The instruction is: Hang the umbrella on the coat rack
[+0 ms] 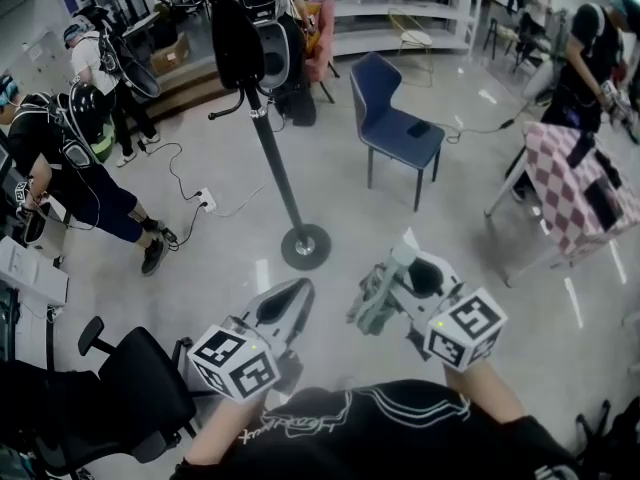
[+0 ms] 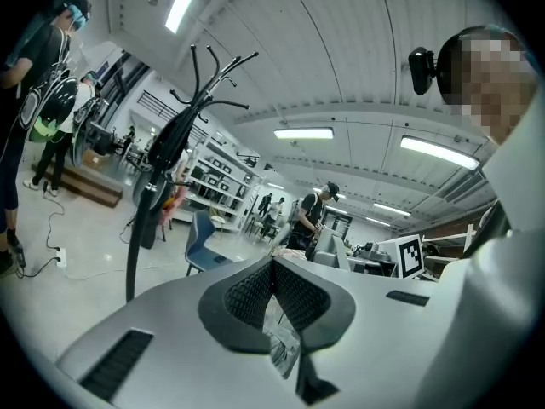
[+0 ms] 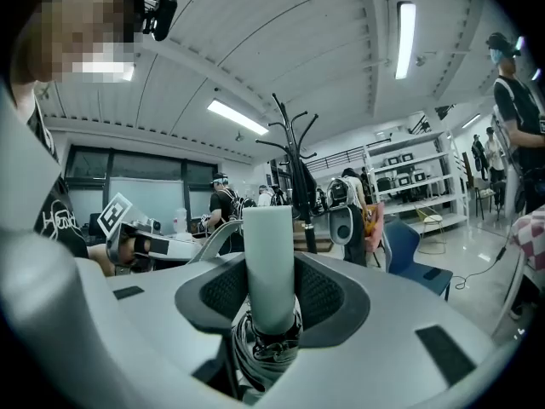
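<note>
The coat rack (image 1: 275,168) is a black pole on a round base (image 1: 305,246), straight ahead on the floor, with a dark item (image 1: 237,38) hanging near its top. My right gripper (image 1: 405,268) is shut on the folded umbrella (image 1: 372,303). In the right gripper view its pale handle (image 3: 269,262) stands up between the pads, with bunched fabric (image 3: 264,352) below. The rack (image 3: 294,156) shows beyond it. My left gripper (image 1: 290,298) is shut, just left of the umbrella and apart from it. In the left gripper view, the gripper (image 2: 274,271) points toward the rack (image 2: 140,220).
A blue chair (image 1: 395,123) stands right of the rack. A table with a checked cloth (image 1: 575,183) is at the far right, with a person (image 1: 590,58) behind it. People (image 1: 70,158) and a floor cable (image 1: 207,201) are at left. A black office chair (image 1: 110,388) is near my left side.
</note>
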`<state>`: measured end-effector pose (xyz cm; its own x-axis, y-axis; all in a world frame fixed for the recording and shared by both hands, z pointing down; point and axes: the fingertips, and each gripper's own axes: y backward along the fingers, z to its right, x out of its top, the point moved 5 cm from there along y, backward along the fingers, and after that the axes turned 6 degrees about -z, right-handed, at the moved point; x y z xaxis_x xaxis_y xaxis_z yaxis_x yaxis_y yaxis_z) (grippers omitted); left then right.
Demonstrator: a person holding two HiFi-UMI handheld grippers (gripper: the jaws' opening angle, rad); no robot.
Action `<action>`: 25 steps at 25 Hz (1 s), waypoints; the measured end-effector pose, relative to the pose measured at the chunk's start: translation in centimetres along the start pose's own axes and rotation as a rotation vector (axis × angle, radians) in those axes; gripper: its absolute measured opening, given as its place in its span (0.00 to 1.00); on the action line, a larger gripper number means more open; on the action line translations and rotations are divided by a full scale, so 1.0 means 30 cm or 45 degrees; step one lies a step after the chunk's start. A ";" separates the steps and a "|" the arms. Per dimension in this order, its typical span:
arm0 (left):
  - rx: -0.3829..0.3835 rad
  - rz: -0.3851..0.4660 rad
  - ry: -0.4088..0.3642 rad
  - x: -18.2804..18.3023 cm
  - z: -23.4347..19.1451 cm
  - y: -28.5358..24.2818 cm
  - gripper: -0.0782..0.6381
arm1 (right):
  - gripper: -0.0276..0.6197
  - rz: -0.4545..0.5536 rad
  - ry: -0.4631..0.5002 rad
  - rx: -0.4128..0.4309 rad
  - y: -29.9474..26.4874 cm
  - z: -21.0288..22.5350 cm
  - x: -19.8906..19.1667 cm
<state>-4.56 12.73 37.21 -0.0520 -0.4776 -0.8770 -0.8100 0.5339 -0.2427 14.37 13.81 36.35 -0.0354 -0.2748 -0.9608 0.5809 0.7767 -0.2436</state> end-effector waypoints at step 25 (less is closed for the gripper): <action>-0.129 0.027 -0.023 0.344 -0.344 -0.285 0.11 | 0.29 0.019 -0.013 -0.121 -0.342 0.274 0.222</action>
<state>-4.20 -3.97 34.52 -0.0601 -0.4536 -0.8892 -0.8637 0.4701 -0.1814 14.85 -0.66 33.54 -0.0185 -0.2682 -0.9632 0.5013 0.8310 -0.2410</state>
